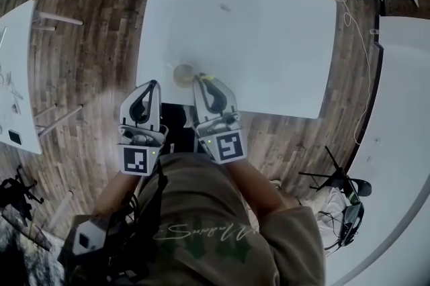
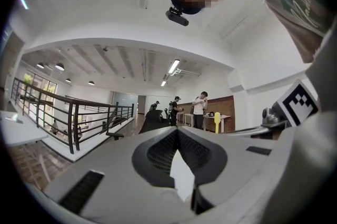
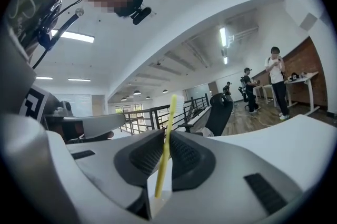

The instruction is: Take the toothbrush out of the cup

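Observation:
A thin yellow toothbrush [image 3: 168,128] stands upright between the jaws of my right gripper [image 3: 166,136], which is shut on it. In the head view the right gripper [image 1: 203,82] is over the table's near edge, with the toothbrush [image 1: 207,78] showing yellow at its tip. Just to its left, a clear cup [image 1: 183,74] stands on the white table [image 1: 269,29]. My left gripper [image 1: 153,85] hangs left of the cup and apart from it. Its jaws [image 2: 177,131] meet at the tips with nothing between them. The left gripper view also catches the toothbrush [image 2: 217,122] at its right.
More white tables stand at the left [image 1: 17,76] and right [image 1: 403,110] of the wooden floor. A black tripod [image 1: 342,180] stands on the floor at the right. Across the room are a black railing [image 2: 73,112], an office chair [image 3: 218,112] and several people [image 3: 276,81].

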`<action>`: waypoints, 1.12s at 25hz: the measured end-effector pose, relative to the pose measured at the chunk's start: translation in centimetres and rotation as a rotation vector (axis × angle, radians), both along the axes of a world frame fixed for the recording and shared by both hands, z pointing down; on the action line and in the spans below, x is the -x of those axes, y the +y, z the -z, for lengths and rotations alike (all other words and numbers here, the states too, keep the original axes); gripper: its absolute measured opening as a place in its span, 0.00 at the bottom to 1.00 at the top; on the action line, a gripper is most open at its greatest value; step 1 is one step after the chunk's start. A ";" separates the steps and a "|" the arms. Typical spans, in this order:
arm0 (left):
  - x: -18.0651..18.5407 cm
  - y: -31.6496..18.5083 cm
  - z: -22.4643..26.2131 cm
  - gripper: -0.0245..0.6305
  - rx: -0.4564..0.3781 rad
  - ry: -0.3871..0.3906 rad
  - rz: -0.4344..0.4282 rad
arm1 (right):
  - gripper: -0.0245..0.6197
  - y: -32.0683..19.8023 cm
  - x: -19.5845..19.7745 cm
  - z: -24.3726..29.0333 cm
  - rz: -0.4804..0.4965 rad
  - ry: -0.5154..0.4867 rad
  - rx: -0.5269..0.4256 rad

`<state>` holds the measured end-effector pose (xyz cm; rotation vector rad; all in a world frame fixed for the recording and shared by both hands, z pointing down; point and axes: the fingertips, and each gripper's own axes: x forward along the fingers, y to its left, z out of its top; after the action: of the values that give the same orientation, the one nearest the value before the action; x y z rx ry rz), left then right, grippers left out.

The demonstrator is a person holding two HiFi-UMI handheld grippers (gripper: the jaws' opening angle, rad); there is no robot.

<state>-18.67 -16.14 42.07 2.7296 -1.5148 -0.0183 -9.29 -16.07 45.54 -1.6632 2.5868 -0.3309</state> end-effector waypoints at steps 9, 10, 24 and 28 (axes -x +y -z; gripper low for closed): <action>-0.2 1.0 8.0 0.05 -0.011 -0.012 -0.067 | 0.08 1.1 0.1 9.4 -0.045 0.026 -0.036; -0.2 1.1 8.6 0.05 -0.010 -0.018 -0.068 | 0.08 1.3 -0.1 9.8 -0.060 0.024 -0.019; 0.8 4.4 10.2 0.05 -0.020 0.006 -0.079 | 0.08 4.6 -2.3 12.5 -0.185 0.039 -0.053; -0.1 5.4 10.3 0.05 -0.043 0.007 -0.111 | 0.08 5.9 -4.7 13.3 -0.253 0.061 -0.114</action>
<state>-18.53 -10.70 31.76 2.8396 -1.3742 -0.0588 -4.60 -10.17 32.26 -1.9553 2.3456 -0.1195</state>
